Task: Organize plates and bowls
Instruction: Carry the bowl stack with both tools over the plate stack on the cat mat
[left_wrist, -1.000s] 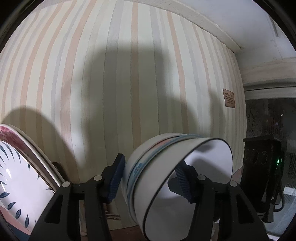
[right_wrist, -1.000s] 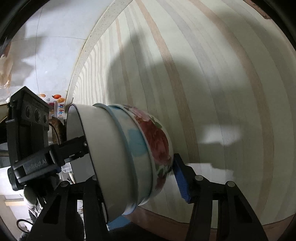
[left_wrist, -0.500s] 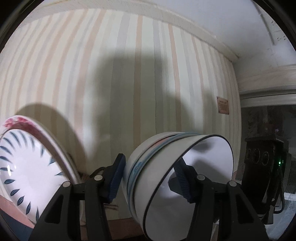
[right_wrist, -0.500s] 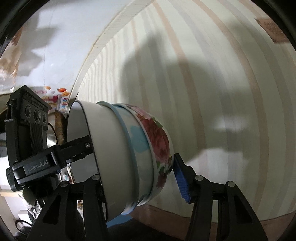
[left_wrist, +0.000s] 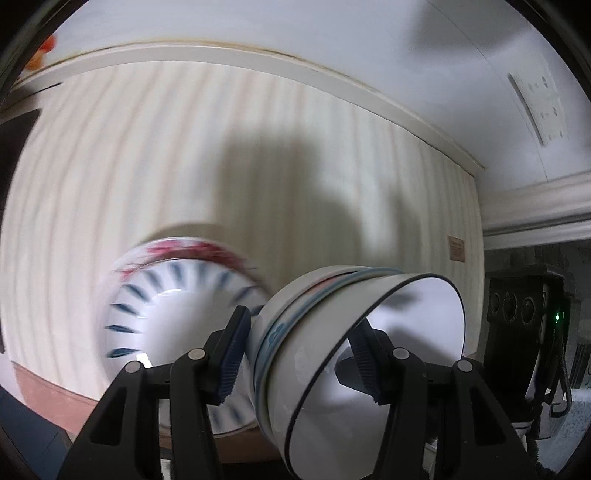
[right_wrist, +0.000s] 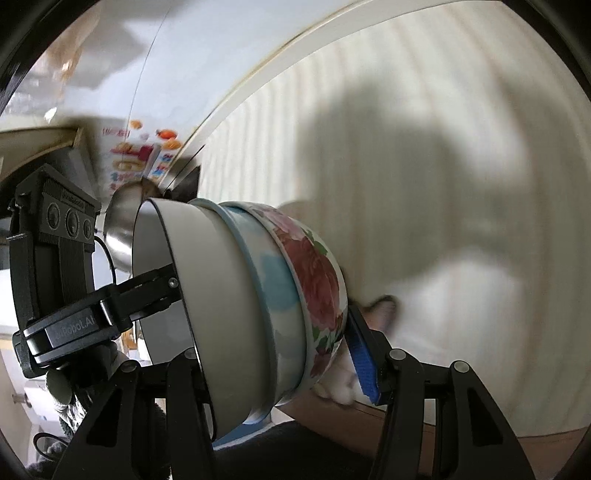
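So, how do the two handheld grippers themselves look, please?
The left gripper and right gripper both have matte black angular finger frames with silver rivets and ribbed blue pads. The left's body carries three round lenses, white "Robot.AI" lettering, a thin black cable.

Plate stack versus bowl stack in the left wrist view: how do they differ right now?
The bowl stack is tipped on its side, clamped between both grippers; the plate stack stands behind it, untouched. The bowl stack is deep, its front bowl plain white with a thin dark rim; the plate stack is shallow and wide, with blue leaf marks round its face. The plate stack looks motion-blurred, the bowl stack sharp. Both include a red floral piece.
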